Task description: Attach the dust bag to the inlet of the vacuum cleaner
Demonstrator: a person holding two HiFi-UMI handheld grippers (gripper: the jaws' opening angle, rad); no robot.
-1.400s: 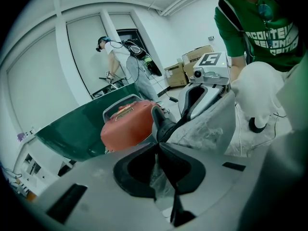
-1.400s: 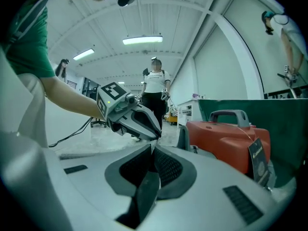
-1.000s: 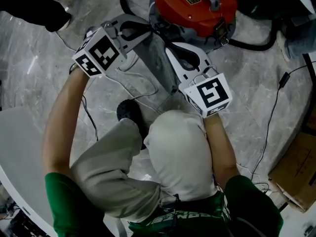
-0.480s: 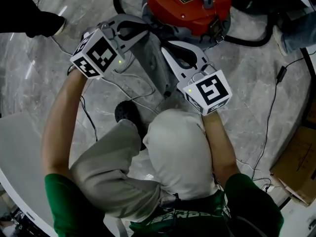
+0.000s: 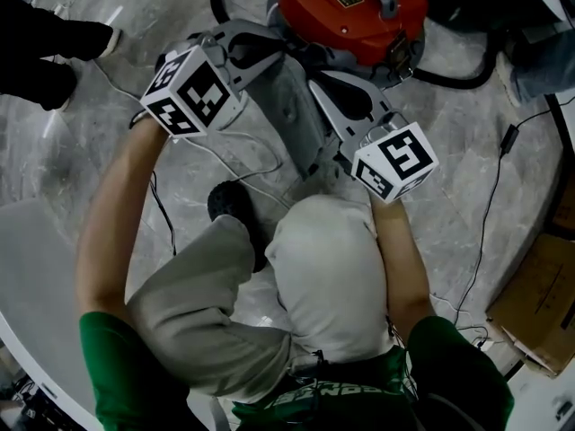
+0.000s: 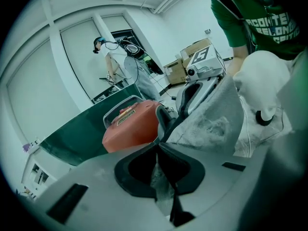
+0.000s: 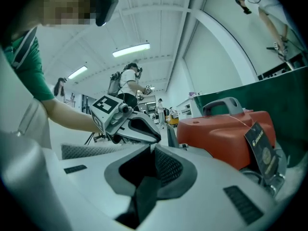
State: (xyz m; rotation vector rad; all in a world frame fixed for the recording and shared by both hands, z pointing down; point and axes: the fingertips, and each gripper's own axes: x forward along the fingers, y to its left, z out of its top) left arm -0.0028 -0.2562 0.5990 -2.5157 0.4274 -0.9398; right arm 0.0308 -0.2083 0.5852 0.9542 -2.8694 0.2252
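Note:
The red vacuum cleaner (image 5: pixel 350 7) stands on the marble floor at the top of the head view. In front of it hangs the grey dust bag (image 5: pixel 292 119), stretched between both grippers. My left gripper (image 5: pixel 272 48) is shut on the bag's left upper edge, and grey fabric (image 6: pixel 162 184) shows pinched between its jaws. My right gripper (image 5: pixel 321 85) is shut on the bag's right edge, with dark mesh cloth (image 7: pixel 144 196) caught in its jaws. The vacuum (image 6: pixel 132 126) lies just beyond the left jaws, and the vacuum (image 7: pixel 226 129) sits right of the right jaws. The inlet is hidden.
A black hose (image 5: pixel 467 77) curls round the vacuum's right side. Thin cables (image 5: pixel 243 164) run over the floor under the bag. My bent knees (image 5: pixel 314 277) and a black shoe (image 5: pixel 235 206) are below. Another person's feet (image 5: pixel 45 52) stand upper left; a cardboard box (image 5: pixel 539 303) lies right.
Both grippers have shifted a little right and toward the vacuum with the bag held between them. The right gripper's cube has tilted and risen.

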